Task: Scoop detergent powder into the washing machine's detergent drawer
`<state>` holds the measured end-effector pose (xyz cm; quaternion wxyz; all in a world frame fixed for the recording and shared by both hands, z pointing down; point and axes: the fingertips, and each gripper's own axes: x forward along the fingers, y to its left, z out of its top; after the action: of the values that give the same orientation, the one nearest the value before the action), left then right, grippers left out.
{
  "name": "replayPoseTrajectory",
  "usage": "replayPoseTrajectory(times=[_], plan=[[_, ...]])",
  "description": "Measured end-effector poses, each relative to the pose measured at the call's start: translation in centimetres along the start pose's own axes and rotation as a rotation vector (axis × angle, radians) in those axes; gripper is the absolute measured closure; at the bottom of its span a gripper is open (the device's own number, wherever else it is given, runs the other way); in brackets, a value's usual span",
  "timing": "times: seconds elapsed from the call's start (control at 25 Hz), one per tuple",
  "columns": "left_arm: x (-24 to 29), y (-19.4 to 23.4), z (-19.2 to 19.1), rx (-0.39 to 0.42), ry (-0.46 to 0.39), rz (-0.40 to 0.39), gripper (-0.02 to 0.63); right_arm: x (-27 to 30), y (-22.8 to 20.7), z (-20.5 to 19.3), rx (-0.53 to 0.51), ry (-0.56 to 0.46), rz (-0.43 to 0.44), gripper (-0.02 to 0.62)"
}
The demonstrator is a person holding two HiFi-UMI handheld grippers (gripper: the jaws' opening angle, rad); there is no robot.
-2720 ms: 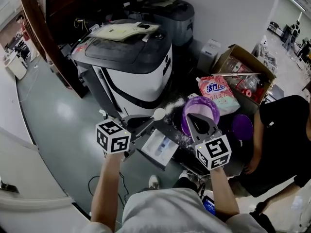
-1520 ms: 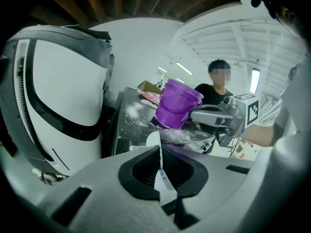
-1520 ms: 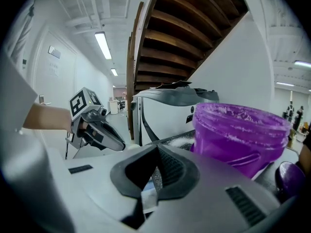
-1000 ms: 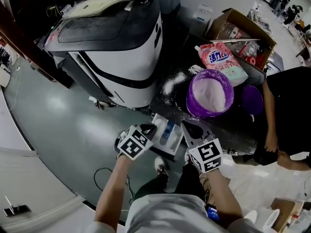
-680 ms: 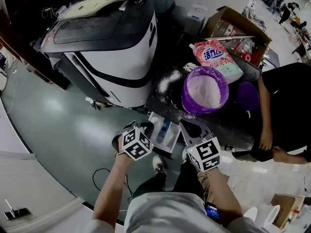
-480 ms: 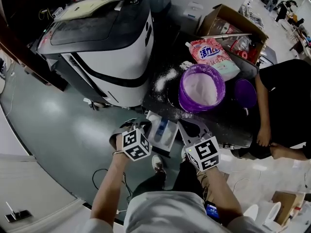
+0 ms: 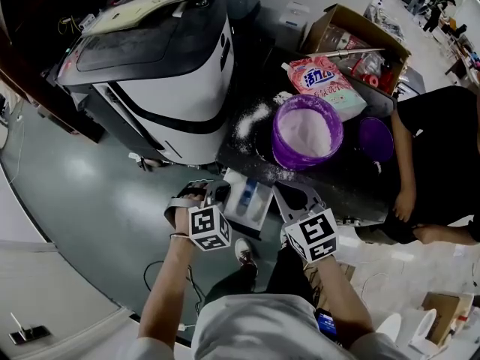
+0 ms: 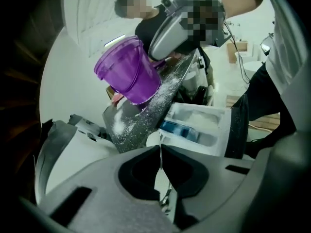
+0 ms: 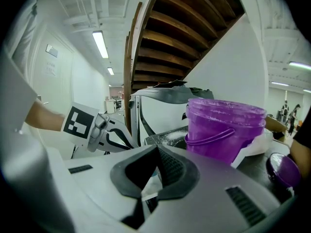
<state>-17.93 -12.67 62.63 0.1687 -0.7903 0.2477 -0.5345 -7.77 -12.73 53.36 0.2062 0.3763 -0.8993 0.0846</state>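
Note:
The white detergent drawer (image 7: 247,201) sticks out at the near edge of the dark table (image 7: 352,190), with white powder in one compartment (image 8: 201,120). My left gripper (image 7: 212,191) is just left of the drawer, shut on the thin handle of a white spoon (image 8: 154,139) whose bowl sits at the drawer's left edge. A purple bucket (image 7: 306,132) of powder stands on the table beyond the drawer. My right gripper (image 7: 292,192) hovers at the drawer's right side, shut with nothing between its jaws, pointing at the bucket (image 9: 224,127).
The washing machine (image 7: 161,66) stands at the left of the table. A pink detergent bag (image 7: 324,81), a purple lid (image 7: 375,139) and a cardboard box (image 7: 360,43) lie behind the bucket. Spilled powder (image 7: 251,118) streaks the table. A person in black (image 7: 439,148) stands at the right.
My left gripper has drawn back from over the drawer and turned to its left side, spoon still held. The right gripper has stayed by the drawer's right side.

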Motion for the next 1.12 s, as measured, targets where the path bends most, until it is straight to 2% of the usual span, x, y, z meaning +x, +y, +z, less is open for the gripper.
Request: replayPoseTrajectory(times=[0.16,0.32,0.52,0.6,0.64,0.72,0.88,1.0,1.12], plan=[[-0.6,0.1,0.2,0.112,0.003,0.063,0.591,-0.3,0.1,0.1,-0.001,-0.004,-0.003,0.598],[-1.1,-0.1,0.7,0.167,0.001,0.100,0.591,-0.6,-0.1,-0.1,-0.002,-0.004,-0.009,0.598],[-1.3,-0.4,0.7,0.169,0.007,0.113,0.591,-1.0,-0.1,-0.2,0.001,-0.004,-0.013,0.598],[-1.4,-0.4,0.8,0.116,-0.008,0.094,0.591,-1.1,-0.2,-0.2,0.002,-0.005,-0.014,0.598],[-1.4,-0.5,0.9,0.061,-0.022,0.074,0.591,-1.2,-0.2,-0.2,0.003,-0.006,-0.014,0.598],[-1.3,-0.6,0.8,-0.106,-0.065,0.015,0.591,-1.3,-0.2,-0.1,0.003,-0.008,-0.015,0.598],[-1.7,-0.1,0.8,-0.533,-0.191,-0.102,0.591,-1.7,-0.4,0.0,0.003,-0.013,-0.018,0.597],[-2.7,1.3,0.7,-0.840,-0.311,-0.148,0.591,-1.9,-0.5,0.2,0.004,-0.017,-0.018,0.598],[-4.0,2.4,0.5,-1.060,-0.405,-0.178,0.591,-2.2,-0.5,0.8,0.003,-0.027,-0.015,0.598]])
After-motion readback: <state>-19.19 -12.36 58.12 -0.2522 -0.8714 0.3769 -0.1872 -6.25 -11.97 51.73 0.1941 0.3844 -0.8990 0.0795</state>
